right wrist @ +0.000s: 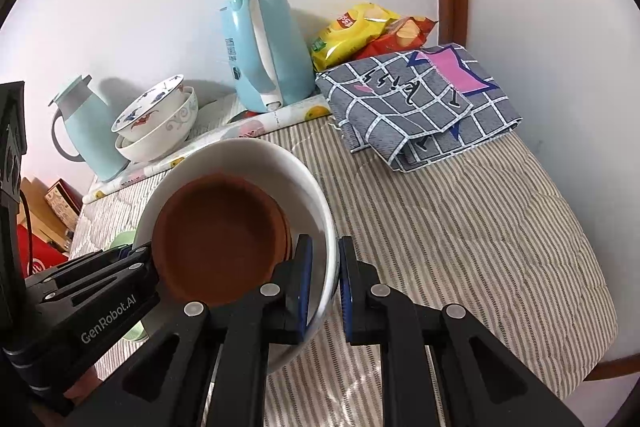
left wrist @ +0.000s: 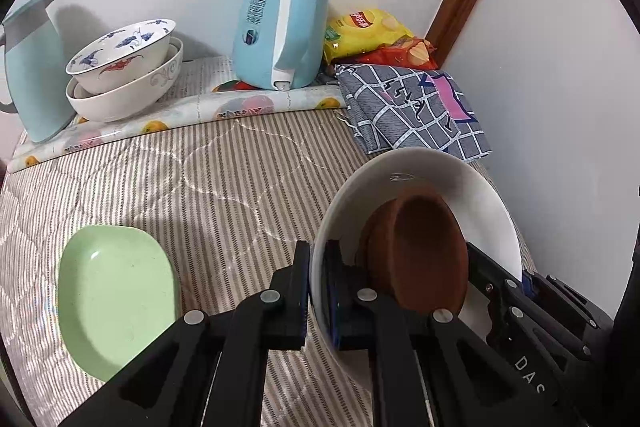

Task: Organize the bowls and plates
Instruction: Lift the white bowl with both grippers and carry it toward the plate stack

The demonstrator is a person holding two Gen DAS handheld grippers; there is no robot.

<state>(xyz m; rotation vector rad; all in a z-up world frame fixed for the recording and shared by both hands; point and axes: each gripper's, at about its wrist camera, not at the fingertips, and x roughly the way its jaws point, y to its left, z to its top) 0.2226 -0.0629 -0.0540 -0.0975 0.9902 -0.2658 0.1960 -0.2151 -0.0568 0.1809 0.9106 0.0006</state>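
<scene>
Both your left gripper (left wrist: 318, 291) and right gripper (right wrist: 324, 287) pinch the white bowl (left wrist: 436, 175), brown bowl (left wrist: 420, 251) nested inside. Two bowls (left wrist: 120, 75) sit stacked at ten o'clock; the green plate (left wrist: 112, 299) remains unsorted.

In your right wrist view, at the lower left of the frame, the left gripper (right wrist: 134, 259) carries white lettering on its black body that reads "GenRobot.AI". In your left wrist view, at the lower right, the right gripper (left wrist: 500, 291) shows white letters "DAC" before the edge cuts the word off. The blue kettle (left wrist: 280, 23), upper centre, has a printed label on its side, too small to read. The yellow snack bag (left wrist: 364, 33) beside it bears a red logo, unreadable.
</scene>
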